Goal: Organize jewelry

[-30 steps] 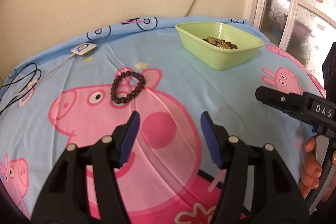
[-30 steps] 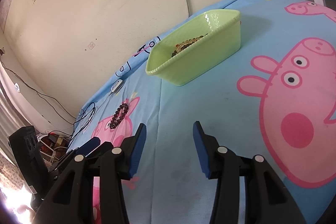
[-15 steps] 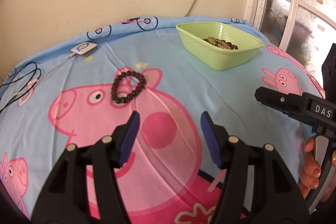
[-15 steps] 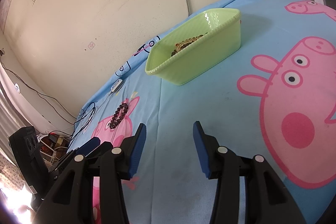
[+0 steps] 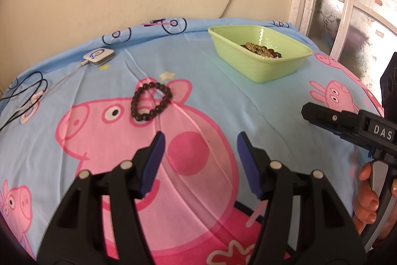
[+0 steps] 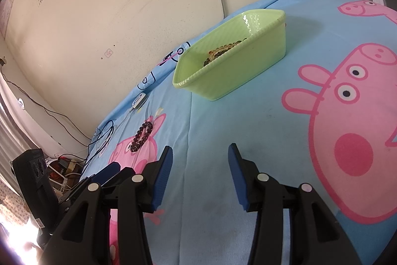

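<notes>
Both the left gripper [image 5: 200, 153] and the right gripper [image 6: 200, 167] hover over the cartoon sheet [image 5: 248, 116] with fingers apart and empty, the dark bracelet [image 5: 151, 101] lying beyond, left of the green tray [image 5: 258, 66] holding beads [image 5: 260, 50].

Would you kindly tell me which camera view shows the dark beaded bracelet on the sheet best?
The left wrist view: the dark beaded bracelet lies large and unobstructed as a full loop, single beads distinct. The right wrist view shows it small, foreshortened and far off toward the left edge, as a narrow loop.
</notes>
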`<action>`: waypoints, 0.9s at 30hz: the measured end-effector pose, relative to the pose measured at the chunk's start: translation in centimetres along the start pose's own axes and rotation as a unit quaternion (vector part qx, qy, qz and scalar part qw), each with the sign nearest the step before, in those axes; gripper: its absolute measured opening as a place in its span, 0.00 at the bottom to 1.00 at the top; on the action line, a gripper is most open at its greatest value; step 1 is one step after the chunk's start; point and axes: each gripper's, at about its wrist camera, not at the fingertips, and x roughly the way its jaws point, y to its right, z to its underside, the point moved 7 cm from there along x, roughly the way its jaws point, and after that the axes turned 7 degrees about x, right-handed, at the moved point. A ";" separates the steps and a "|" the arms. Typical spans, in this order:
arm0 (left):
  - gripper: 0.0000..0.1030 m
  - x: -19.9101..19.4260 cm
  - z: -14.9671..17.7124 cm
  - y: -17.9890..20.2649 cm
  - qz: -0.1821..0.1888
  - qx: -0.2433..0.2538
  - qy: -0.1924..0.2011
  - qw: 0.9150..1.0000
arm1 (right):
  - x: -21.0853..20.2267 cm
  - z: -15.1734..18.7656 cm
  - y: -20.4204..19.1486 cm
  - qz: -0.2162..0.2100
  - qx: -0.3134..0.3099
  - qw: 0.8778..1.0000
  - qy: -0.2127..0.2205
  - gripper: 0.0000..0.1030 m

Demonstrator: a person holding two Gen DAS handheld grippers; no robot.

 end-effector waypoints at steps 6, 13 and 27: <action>0.56 0.0 0.0 -0.1 0.001 -0.002 0.000 1.000 | 0.0 0.0 0.0 -0.003 0.003 1.000 0.000 0.24; 0.56 0.0 0.0 -0.1 0.002 -0.005 -0.001 1.000 | -0.2 -0.1 0.1 -0.007 0.006 1.000 0.002 0.24; 0.56 0.1 0.1 -0.6 0.024 -0.022 -0.006 0.999 | -0.2 -0.1 0.2 -0.008 0.004 1.000 -0.009 0.24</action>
